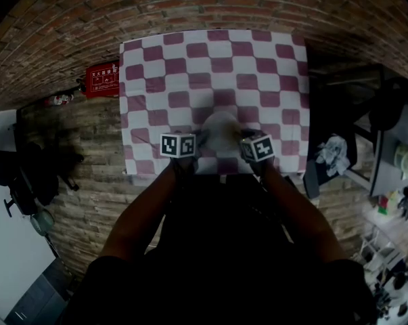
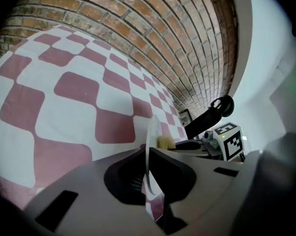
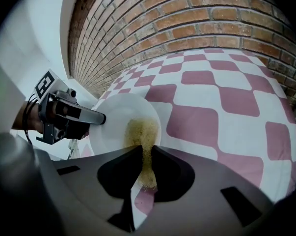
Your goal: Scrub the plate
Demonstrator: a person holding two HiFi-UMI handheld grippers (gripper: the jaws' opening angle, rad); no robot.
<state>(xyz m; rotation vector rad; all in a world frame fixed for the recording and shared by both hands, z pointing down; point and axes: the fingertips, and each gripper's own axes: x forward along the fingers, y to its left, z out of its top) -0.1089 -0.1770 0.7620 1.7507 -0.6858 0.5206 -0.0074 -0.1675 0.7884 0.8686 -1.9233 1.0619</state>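
Plate (image 3: pixel 116 122), white, lies left of centre in the right gripper view and at the near edge of the checked cloth (image 1: pixel 210 66) in the middle of the head view. Its rim runs edge-on between the left gripper's (image 2: pixel 148 173) jaws, which are clamped on it. A yellow scrub pad (image 3: pixel 143 136) rests against the plate's face, pinched in the right gripper's (image 3: pixel 145 166) closed jaws. Pink and white squares cover the table, with brick paving (image 1: pixel 88 39) around it and a red sign (image 1: pixel 102 78) at the cloth's upper left
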